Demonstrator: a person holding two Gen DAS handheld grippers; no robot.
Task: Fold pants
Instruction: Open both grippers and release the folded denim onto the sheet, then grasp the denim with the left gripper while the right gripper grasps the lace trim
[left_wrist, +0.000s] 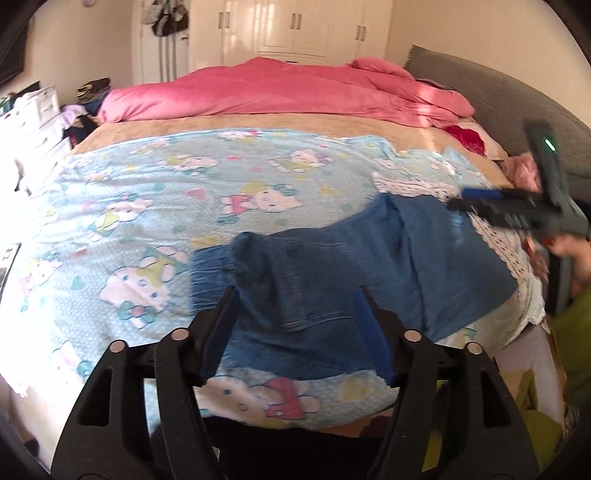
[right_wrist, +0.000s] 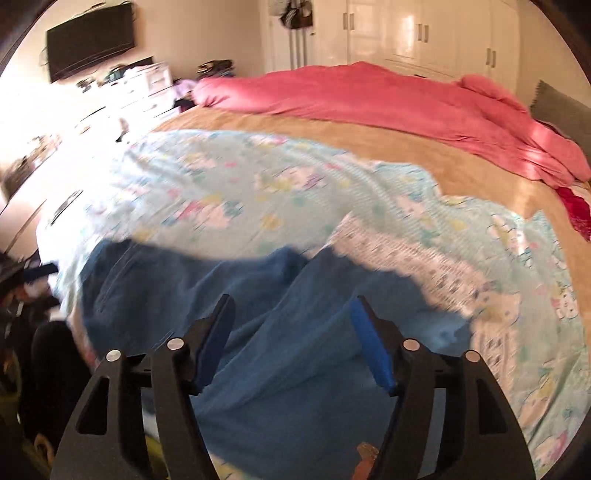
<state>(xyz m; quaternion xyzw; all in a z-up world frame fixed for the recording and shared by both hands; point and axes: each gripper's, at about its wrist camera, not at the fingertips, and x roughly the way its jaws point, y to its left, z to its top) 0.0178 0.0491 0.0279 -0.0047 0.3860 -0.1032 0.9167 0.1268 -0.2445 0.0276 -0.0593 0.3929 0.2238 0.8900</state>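
Jeans (left_wrist: 332, 266) lie bunched at lower centre on the bed (left_wrist: 147, 206); your left claw (left_wrist: 295, 306) and right claw (right_wrist: 291, 314) hover released, ready to grip.

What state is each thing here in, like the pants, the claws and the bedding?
Pants: lying on the bed, partly folded, held by neither claw.
Left claw: open, over the pants.
Right claw: open, over the pants.
Cartoon sheet: spread out, wrinkled.
Pink quilt: bunched along the far side.
Wardrobe doors: closed.

Pants (left_wrist: 332, 266) lie on the sheet (left_wrist: 147, 192) at the bed's near edge, quilt (left_wrist: 280, 88) behind
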